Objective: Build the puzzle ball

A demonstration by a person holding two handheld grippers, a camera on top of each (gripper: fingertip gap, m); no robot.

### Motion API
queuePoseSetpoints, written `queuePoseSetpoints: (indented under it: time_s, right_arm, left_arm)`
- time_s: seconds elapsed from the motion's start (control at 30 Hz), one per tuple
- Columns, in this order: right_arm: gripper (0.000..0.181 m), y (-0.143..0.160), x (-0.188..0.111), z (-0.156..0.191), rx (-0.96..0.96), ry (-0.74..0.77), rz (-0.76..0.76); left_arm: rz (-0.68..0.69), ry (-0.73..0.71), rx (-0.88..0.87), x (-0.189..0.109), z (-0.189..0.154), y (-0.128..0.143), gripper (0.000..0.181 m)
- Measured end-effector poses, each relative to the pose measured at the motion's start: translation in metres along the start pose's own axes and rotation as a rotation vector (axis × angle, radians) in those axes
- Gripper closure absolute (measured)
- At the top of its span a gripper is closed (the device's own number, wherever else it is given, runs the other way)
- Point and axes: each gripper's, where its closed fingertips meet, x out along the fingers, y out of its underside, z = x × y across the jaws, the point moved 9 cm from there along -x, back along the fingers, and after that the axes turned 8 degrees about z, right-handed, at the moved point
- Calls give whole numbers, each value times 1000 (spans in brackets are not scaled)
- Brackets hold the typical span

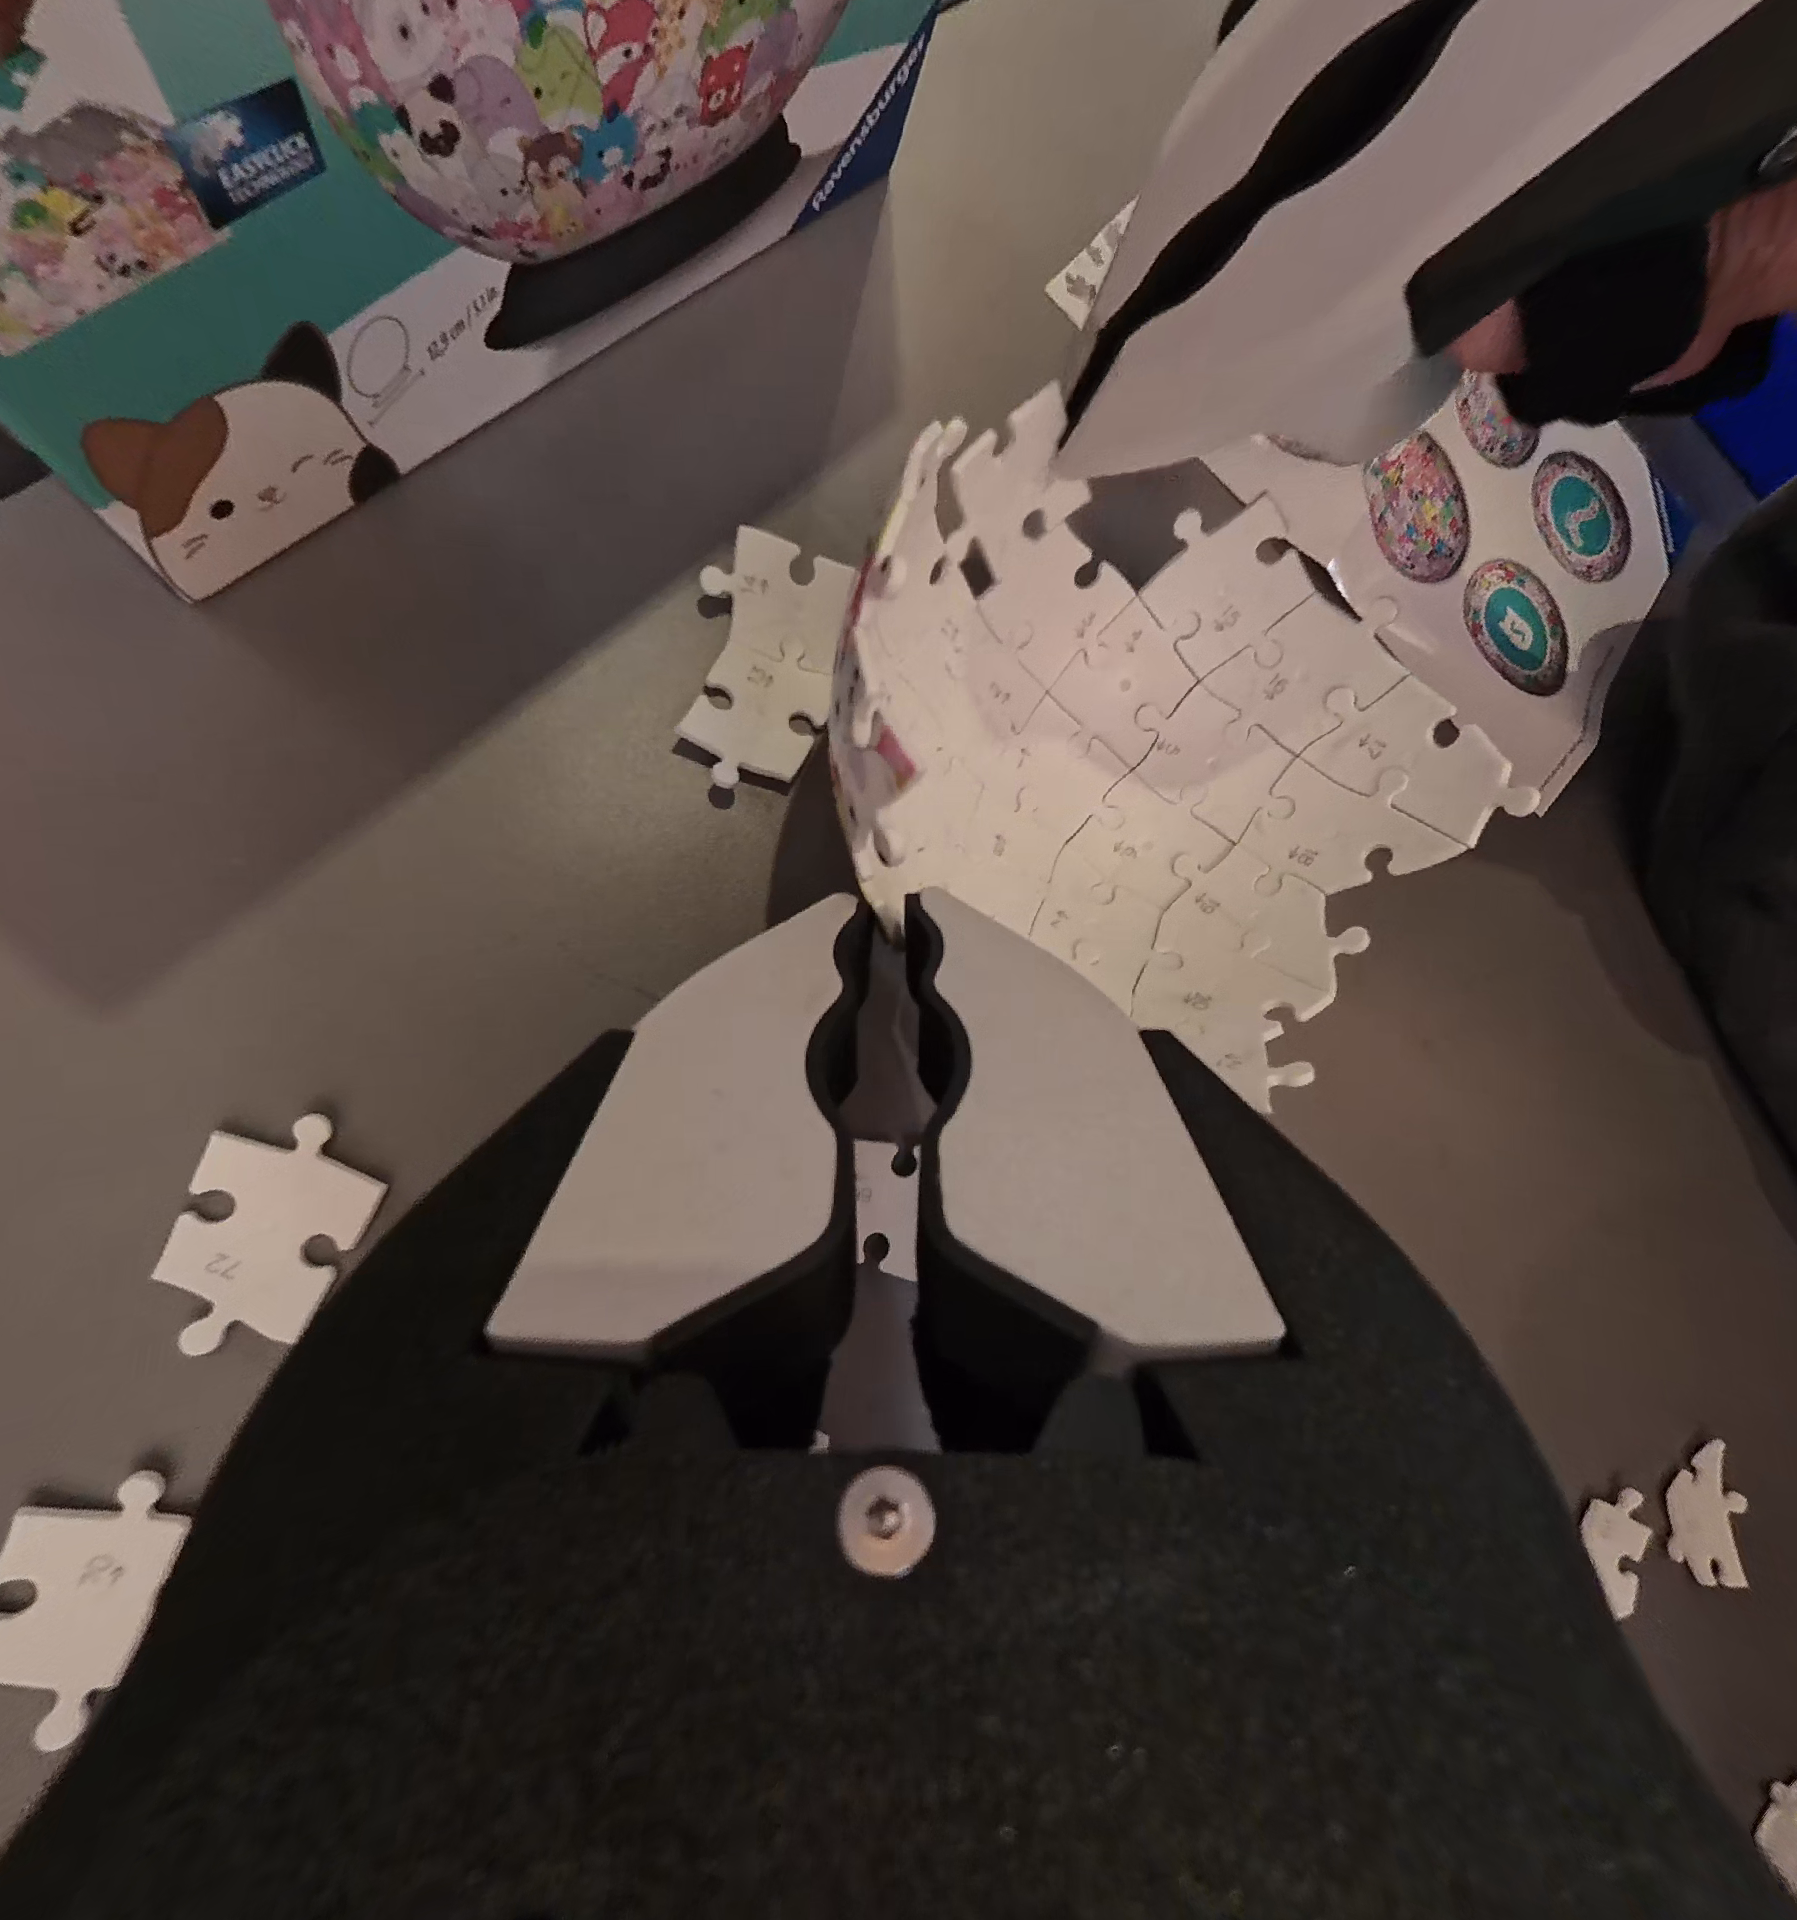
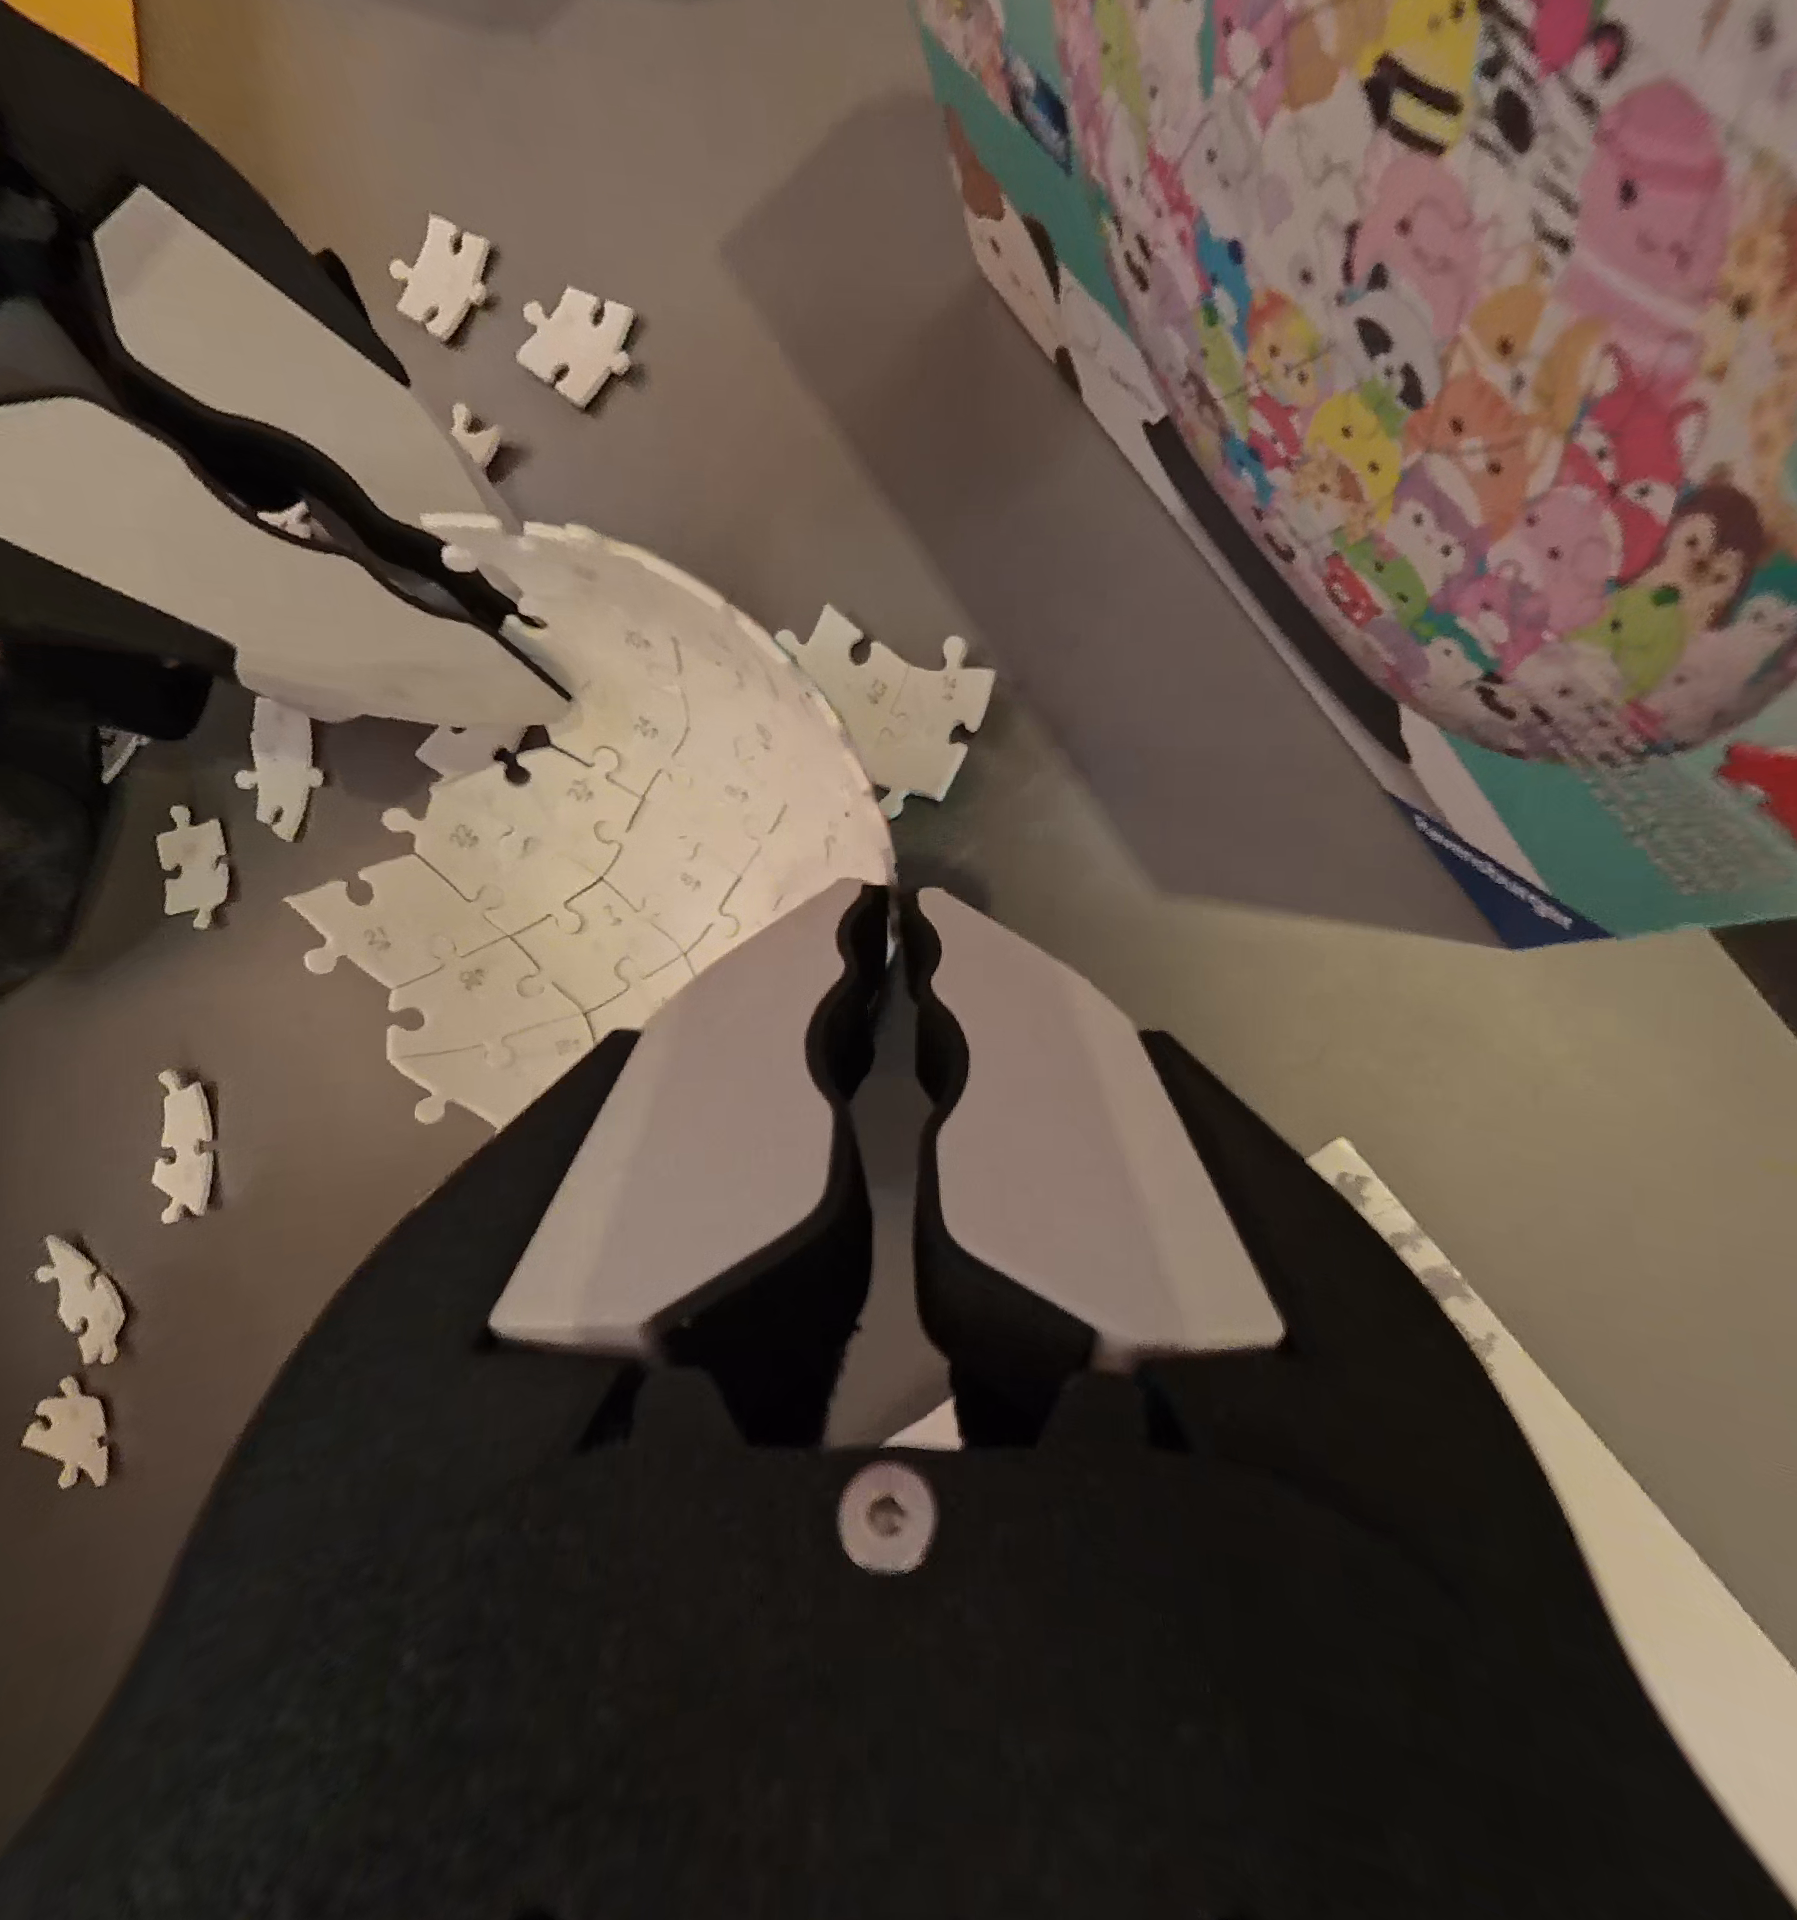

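My left gripper is clamped on the rim of the half-built puzzle ball, which sits at 1 o'clock on the grey table. My right gripper pinches its opposite edge. Loose pieces lie at 9 o'clock, the puzzle box at 11.

Grey table carries loose white puzzle pieces and puzzle box.

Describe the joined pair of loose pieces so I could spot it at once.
Start at the big turquoise cardboard box, then the half-built white puzzle shell. Between them on the grey table lie two white pieces clicked together; other loose pieces lie singly.
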Motion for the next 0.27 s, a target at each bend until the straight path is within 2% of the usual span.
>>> queuePoseSetpoints:
  time_s: [0.27]
  right_arm:
    - [179, -3, -5, 5, -46, 66, 5]
  left_arm:
    - [1, -18, 13, -2, -2, -1, 176]
